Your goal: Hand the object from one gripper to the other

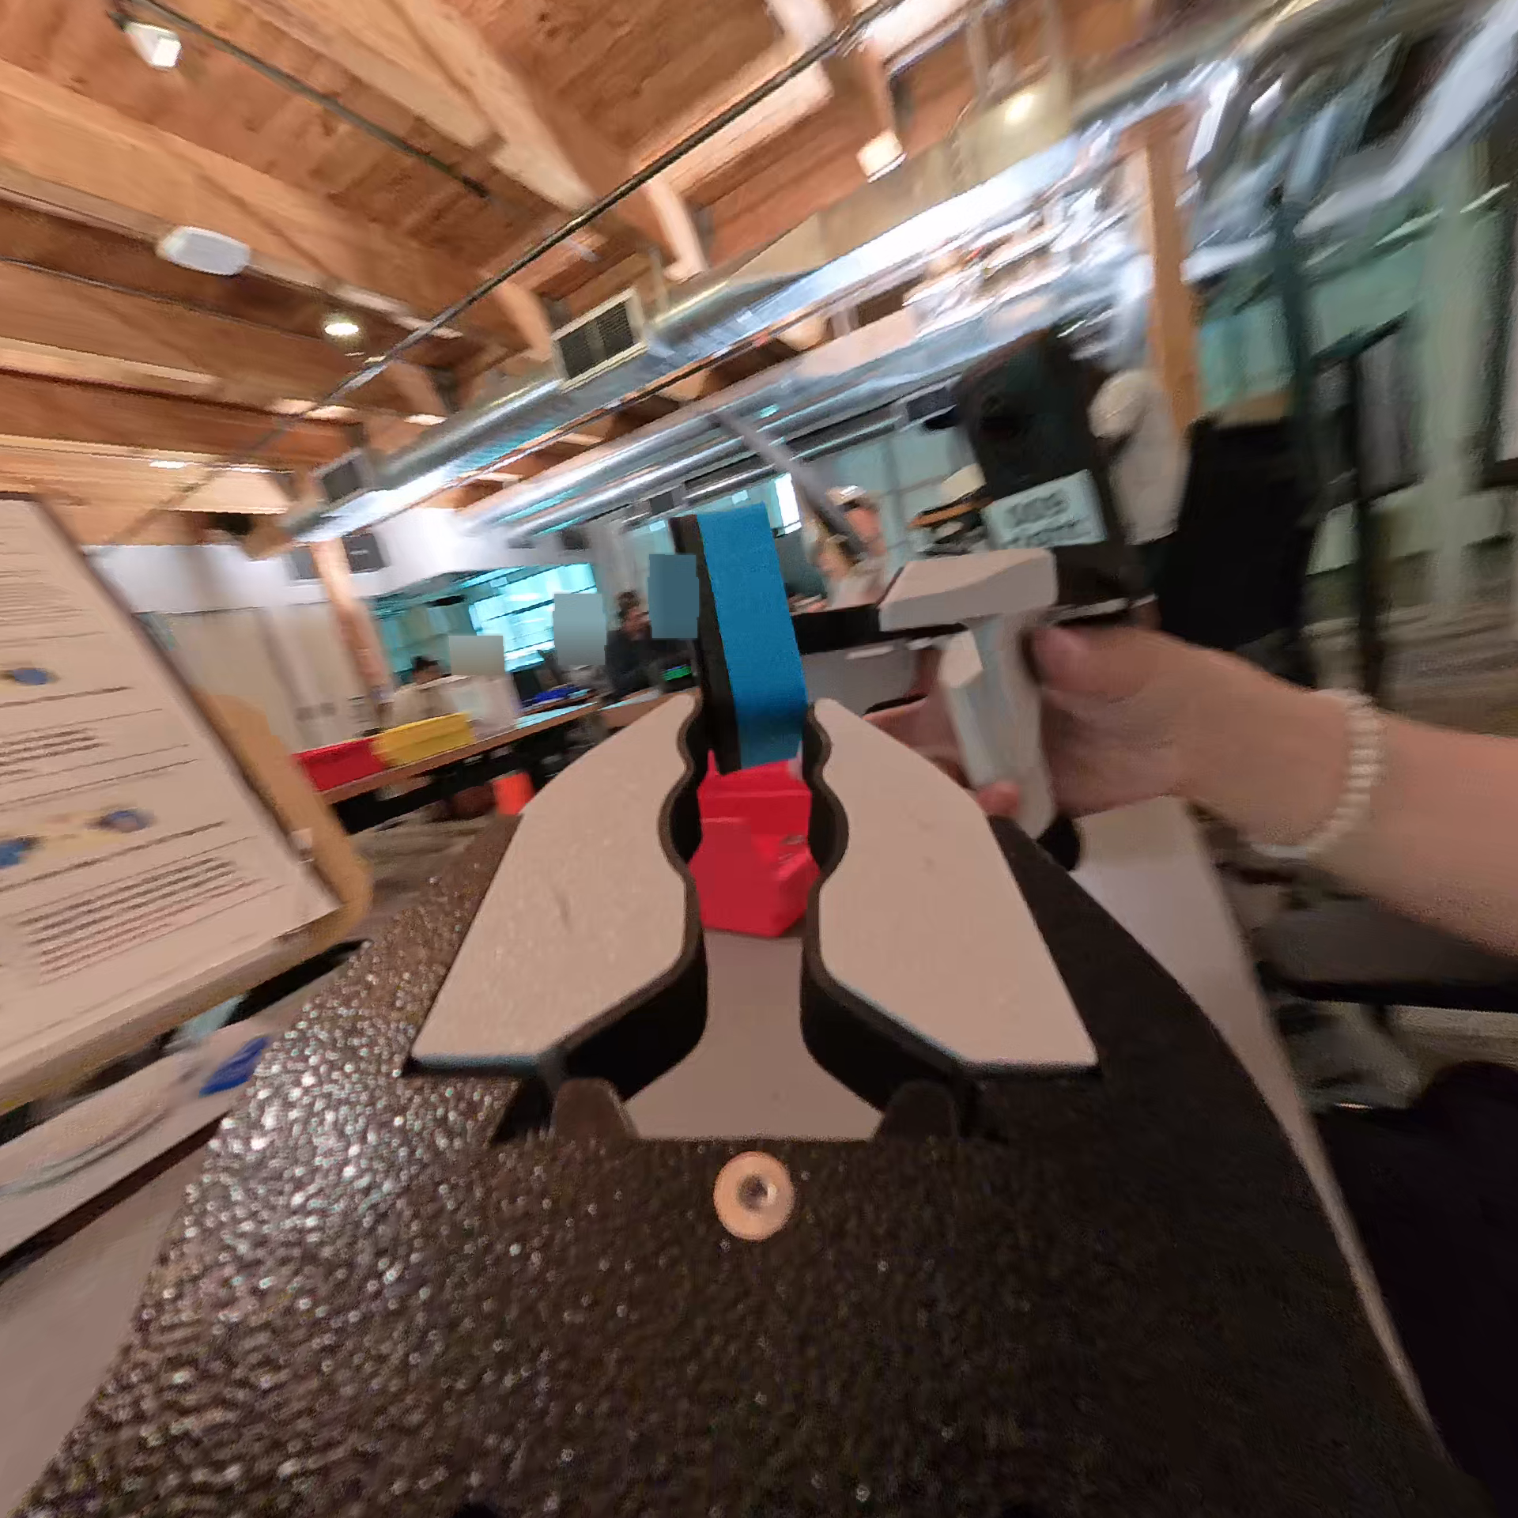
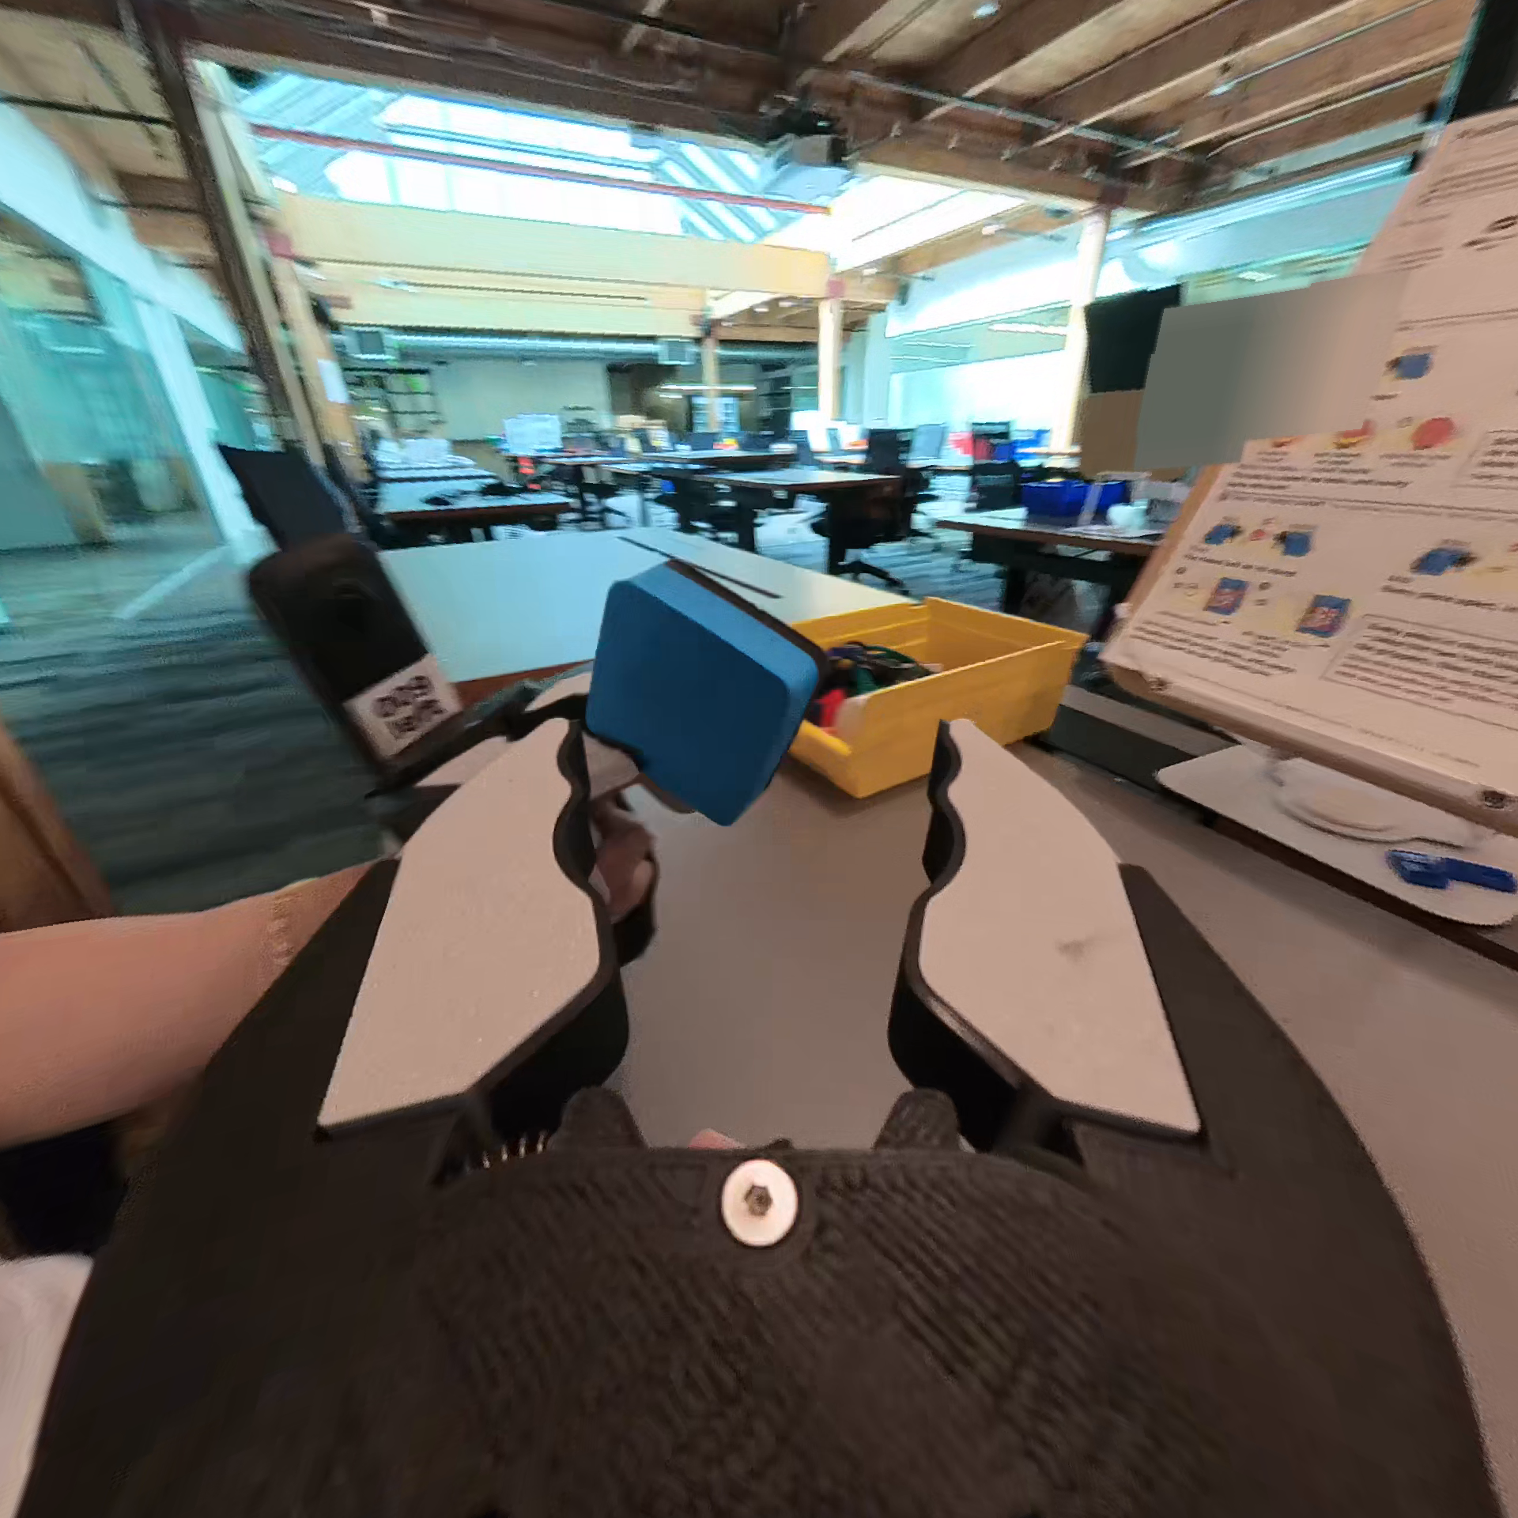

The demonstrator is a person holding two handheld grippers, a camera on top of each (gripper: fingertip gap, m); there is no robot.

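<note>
We are pinching the blue foam block (image 1: 752, 624) upright at its lower end between the fingertips of the left gripper (image 1: 752, 723), fingers pressed in on it. Only this view is showing a red shape (image 1: 752, 854) past the fingers and a hand (image 1: 1109, 723) gripping the other tool's white handle. The right wrist view is showing the right gripper (image 2: 756, 747) with fingers spread wide, the block just ahead of them, nearer the left finger, apparently not touching either. A square-code sticker (image 2: 398, 710) and an instruction board (image 2: 1347, 575) are carrying print. The grey table (image 2: 764, 945) is lying open below; a yellow bin (image 2: 928, 739) is sitting behind.
</note>
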